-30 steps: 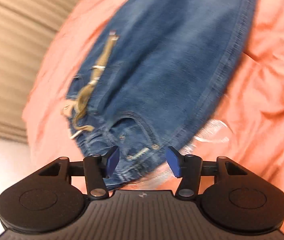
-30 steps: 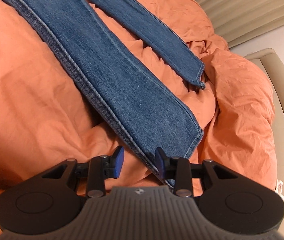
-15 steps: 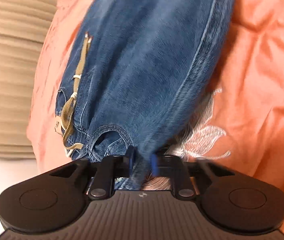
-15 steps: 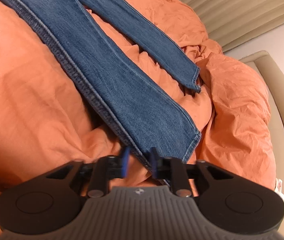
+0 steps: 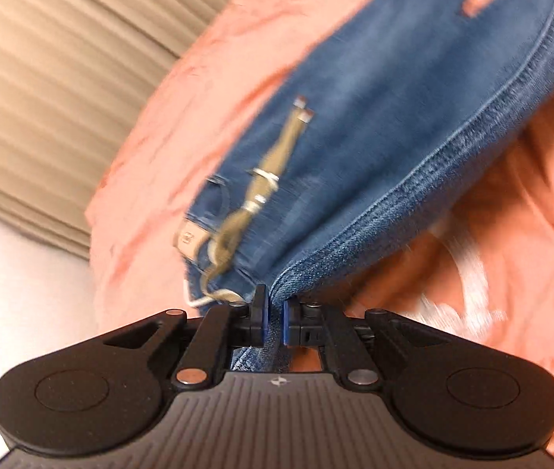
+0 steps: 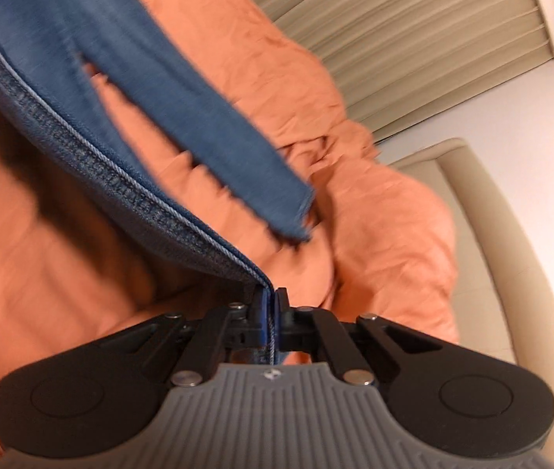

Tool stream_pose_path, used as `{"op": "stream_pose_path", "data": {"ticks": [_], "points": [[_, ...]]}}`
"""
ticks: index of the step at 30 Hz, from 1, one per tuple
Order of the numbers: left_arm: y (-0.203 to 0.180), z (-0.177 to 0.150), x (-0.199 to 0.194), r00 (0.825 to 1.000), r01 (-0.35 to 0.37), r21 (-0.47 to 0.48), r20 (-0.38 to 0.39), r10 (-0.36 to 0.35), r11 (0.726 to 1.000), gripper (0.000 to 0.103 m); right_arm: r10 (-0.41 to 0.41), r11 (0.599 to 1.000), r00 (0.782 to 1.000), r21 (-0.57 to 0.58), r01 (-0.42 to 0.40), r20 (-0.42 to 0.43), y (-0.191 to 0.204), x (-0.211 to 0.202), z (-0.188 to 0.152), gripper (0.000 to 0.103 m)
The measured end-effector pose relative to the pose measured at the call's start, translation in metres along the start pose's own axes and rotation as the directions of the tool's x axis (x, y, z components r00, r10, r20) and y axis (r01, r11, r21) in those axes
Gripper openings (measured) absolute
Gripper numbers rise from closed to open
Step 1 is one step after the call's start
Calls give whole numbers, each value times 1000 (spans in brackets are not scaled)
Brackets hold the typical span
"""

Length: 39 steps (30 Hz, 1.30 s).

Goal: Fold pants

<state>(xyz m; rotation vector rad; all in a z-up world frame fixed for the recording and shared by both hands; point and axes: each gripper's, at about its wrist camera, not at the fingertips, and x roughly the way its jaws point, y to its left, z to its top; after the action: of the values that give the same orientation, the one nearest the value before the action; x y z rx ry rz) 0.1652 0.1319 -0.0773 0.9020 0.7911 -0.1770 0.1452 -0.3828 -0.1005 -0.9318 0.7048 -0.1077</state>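
Blue jeans point(image 5: 413, 129) with a tan drawstring point(image 5: 273, 168) hang above an orange duvet point(image 5: 511, 234). My left gripper point(image 5: 273, 312) is shut on the waist end at the side seam, and the cloth is raised. In the right wrist view my right gripper point(image 6: 271, 312) is shut on the hem end of the near leg point(image 6: 81, 148), which stretches up to the top left off the duvet point(image 6: 62, 273). The other leg point(image 6: 199, 144) hangs loose to the right, its hem just above the bedding.
A beige ribbed headboard or curtain point(image 5: 50, 90) stands behind the duvet on the left. In the right wrist view a beige padded bed edge point(image 6: 503, 254) curves along the right, with a pleated beige panel point(image 6: 413, 27) and white wall beyond.
Both grippers went from open to shut on the jeans, then lifted. The jeans have risen off the duvet and the free leg now dangles.
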Motion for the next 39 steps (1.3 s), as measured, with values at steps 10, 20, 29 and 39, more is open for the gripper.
{"op": "stream_pose_path", "data": {"ticks": [10,20,29,39], "points": [[42,44,22,996,-84,-134,11,86,987,6,-91,993,996,75,92,-11,-44,61,72,0],[59,93,107,990,-119,-132,-86,108,984,6,-96,993,991,57,101,-94,-43,177,136,0],[54,99,150,985,-136,-150,-122,119,979,7,-58,998,985,-1,59,-163,-6,264,154,0],[118,114,105,997,-64,-348,-62,45,935,7,-134,983,988,116,142,-79,-55,221,183,0]]}}
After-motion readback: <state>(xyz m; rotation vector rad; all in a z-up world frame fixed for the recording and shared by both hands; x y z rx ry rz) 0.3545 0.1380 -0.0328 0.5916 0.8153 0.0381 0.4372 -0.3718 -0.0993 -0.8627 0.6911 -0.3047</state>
